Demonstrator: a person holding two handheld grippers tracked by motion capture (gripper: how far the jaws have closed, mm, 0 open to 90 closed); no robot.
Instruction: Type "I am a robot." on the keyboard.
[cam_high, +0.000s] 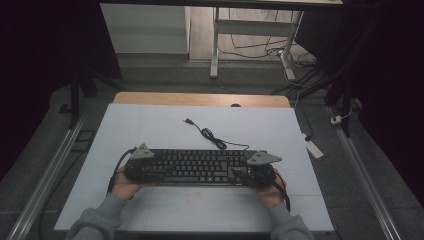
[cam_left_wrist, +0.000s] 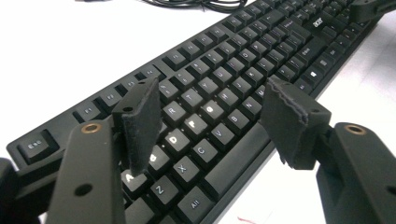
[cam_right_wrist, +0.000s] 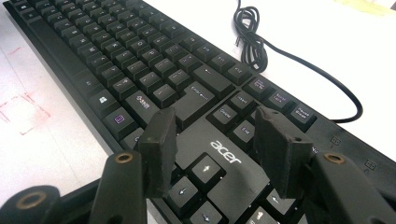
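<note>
A black keyboard (cam_high: 197, 166) lies across the near middle of the white table (cam_high: 150, 130), long side running left to right. Its cable (cam_high: 210, 134) coils off the far edge toward the middle of the table.

The left gripper (cam_high: 145, 172) sits over the keyboard's left end. In the left gripper view its jaws stand apart above the letter keys, one pad (cam_left_wrist: 140, 121) over the left columns and the other over the near edge by the space bar, with nothing clamped between them.

The right gripper (cam_high: 250, 174) hangs over the right end. In the right gripper view its jaws are apart above the arrow keys (cam_right_wrist: 196, 186) and the logo, pressing on nothing.
</note>
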